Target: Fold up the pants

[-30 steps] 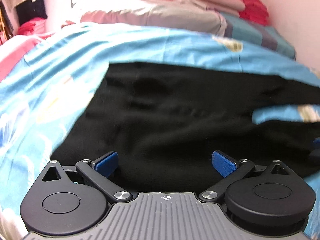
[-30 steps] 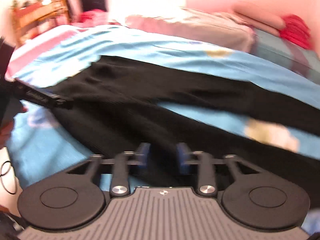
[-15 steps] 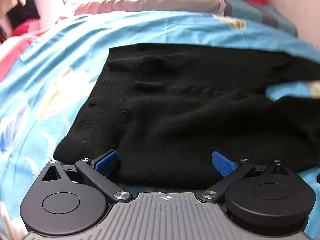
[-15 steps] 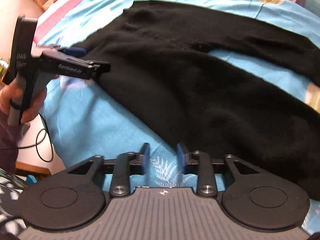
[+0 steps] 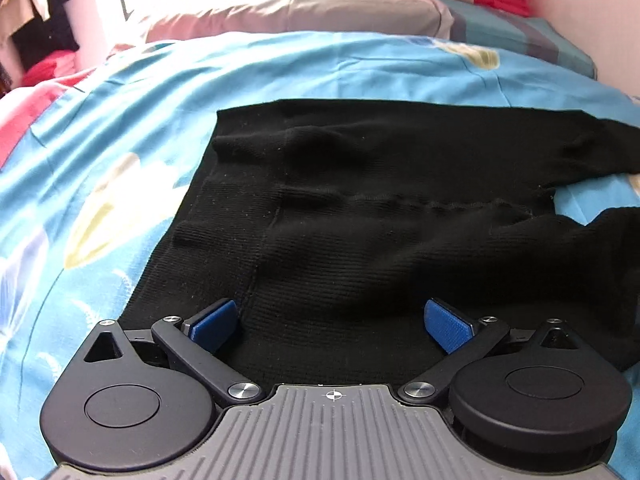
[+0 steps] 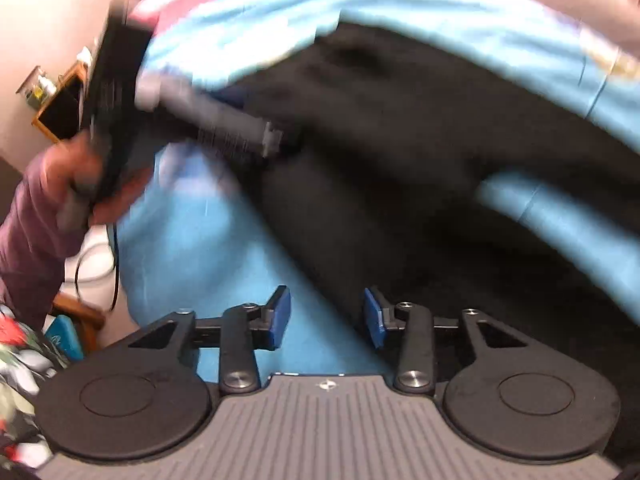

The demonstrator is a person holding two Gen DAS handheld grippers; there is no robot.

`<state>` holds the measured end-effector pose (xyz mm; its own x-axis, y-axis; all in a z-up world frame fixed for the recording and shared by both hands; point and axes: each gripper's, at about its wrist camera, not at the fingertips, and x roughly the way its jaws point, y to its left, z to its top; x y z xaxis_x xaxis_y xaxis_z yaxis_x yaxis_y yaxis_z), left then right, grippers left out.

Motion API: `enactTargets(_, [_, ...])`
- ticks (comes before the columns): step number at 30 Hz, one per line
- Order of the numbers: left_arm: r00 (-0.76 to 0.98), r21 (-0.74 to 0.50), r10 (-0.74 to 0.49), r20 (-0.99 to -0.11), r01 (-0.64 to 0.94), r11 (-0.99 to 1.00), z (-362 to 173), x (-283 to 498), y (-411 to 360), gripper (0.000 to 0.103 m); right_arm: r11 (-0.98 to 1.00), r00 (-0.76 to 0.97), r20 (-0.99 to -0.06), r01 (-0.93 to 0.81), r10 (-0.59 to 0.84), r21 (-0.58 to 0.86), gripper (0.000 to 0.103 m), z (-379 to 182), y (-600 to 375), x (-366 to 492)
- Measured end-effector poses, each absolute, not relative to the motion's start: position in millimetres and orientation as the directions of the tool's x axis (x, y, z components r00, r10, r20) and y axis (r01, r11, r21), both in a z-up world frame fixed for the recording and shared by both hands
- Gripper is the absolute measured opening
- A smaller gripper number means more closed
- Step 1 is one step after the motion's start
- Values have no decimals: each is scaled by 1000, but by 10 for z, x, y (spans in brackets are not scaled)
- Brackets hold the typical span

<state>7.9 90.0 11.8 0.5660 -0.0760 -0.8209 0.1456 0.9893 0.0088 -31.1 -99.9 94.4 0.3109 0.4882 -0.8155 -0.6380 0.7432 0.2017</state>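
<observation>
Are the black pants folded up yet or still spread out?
Still spread out. The black pants lie flat across the blue sheet, both legs apart.

Nothing readable here, honestly. The left tongs (image 6: 276,140) show up in the right wrist view, but the whole body is smeared by motion blur, so any lettering on its side is just a grey streak. The grey ribbed housing at the bottom of each view only has a small crosshair mark, no letters or numbers. The black pants (image 5: 360,240) and the blue bedsheet (image 5: 120,140) carry no tag, logo or print with words that I can make out.
</observation>
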Motion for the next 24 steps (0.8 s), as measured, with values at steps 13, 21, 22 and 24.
enactTargets(13, [630,-6,-70,-773,102,995,60,-20,922,103,803,471,-749,-581,466,133,46,123,186,1595])
enactTargets(21, [629,-29,-100,-771,122,992,202,-181,941,103,705,360,-751,-683,554,193,52,534,-68,1419])
enactTargets(22, [633,-38,-113,-766,131,991,247,-216,954,103,663,309,-748,-714,587,226,53,574,-46,1350])
enactTargets(24, [640,-53,-141,-755,154,987,343,-291,977,103,572,191,-762,-774,619,272,52,510,175,1247])
